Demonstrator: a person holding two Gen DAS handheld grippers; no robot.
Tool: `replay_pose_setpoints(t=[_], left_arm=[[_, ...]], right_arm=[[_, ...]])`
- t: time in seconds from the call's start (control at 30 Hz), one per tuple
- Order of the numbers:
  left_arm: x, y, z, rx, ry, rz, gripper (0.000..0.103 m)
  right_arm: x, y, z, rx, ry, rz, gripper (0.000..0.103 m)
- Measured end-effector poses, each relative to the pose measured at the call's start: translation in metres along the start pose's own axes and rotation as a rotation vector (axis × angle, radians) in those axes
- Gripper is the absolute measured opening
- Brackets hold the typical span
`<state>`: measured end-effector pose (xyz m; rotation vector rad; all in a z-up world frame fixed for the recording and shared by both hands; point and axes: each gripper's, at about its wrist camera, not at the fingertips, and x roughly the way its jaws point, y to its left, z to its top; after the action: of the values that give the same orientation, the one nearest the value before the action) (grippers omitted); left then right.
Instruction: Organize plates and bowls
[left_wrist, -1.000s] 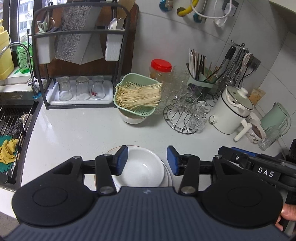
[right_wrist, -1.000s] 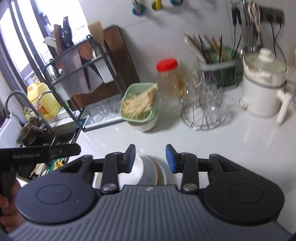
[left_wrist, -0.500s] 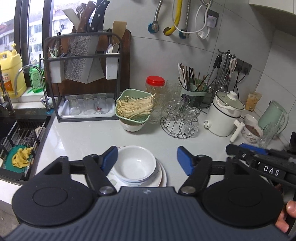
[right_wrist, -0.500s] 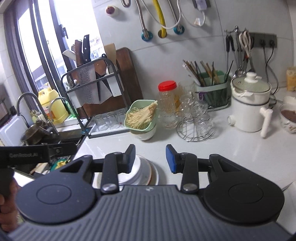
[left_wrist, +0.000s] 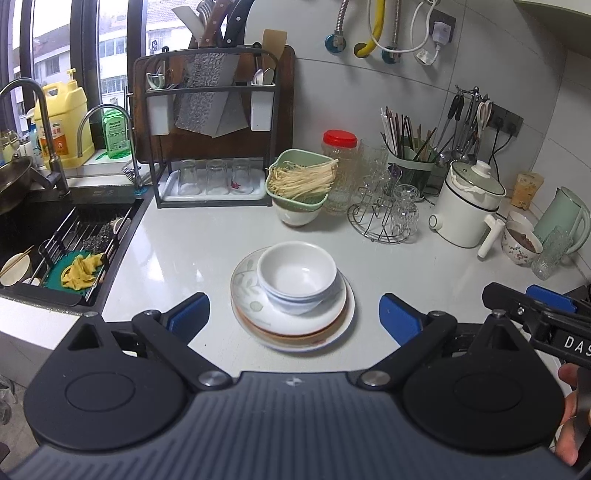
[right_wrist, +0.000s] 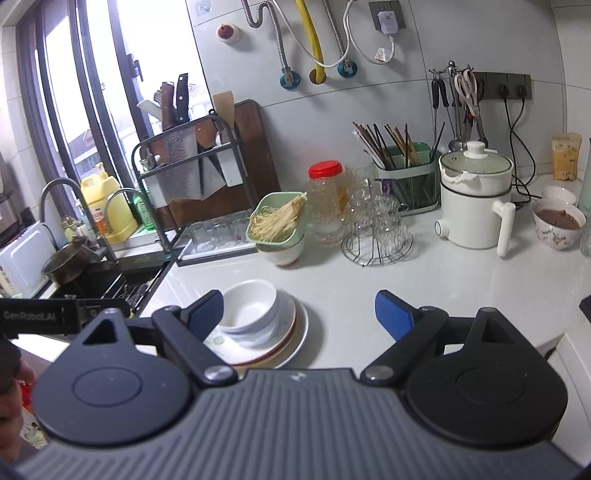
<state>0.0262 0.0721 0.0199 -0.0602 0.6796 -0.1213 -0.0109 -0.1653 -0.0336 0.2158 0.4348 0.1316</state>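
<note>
Bowls (left_wrist: 297, 275) nested upright, mouths up, on stacked plates (left_wrist: 295, 325)

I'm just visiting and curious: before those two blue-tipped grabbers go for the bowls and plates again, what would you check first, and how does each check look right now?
1. Left gripper holds nothing: ok, jaws opening, no pad touching the dishes.
2. Right gripper holds nothing: ok, jaws opening, clear of the stack.
3. Bowls nested on the plates: ok, though off-centre.
4. Plates stacked evenly: not ok, edges look offset.
5. Countertop around the stack bare: ok.
6. Number of bowls and plates: cannot tell.
</note>
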Motion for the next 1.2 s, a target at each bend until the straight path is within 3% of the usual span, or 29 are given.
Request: replay_pose_setpoints(t=[0.73,1.2], left_arm=[[-0.045,-0.001,-0.040,-0.026,0.022,0.068,0.100],[-0.052,-0.005,-0.045,-0.027,0.033,0.045,0.100]], right_arm=[[-0.039,0.012,-0.026,-0.001,0.009,0.045,0.090],[-0.048,0.010,-0.032,-0.007,0.016,0.047,0.090]])
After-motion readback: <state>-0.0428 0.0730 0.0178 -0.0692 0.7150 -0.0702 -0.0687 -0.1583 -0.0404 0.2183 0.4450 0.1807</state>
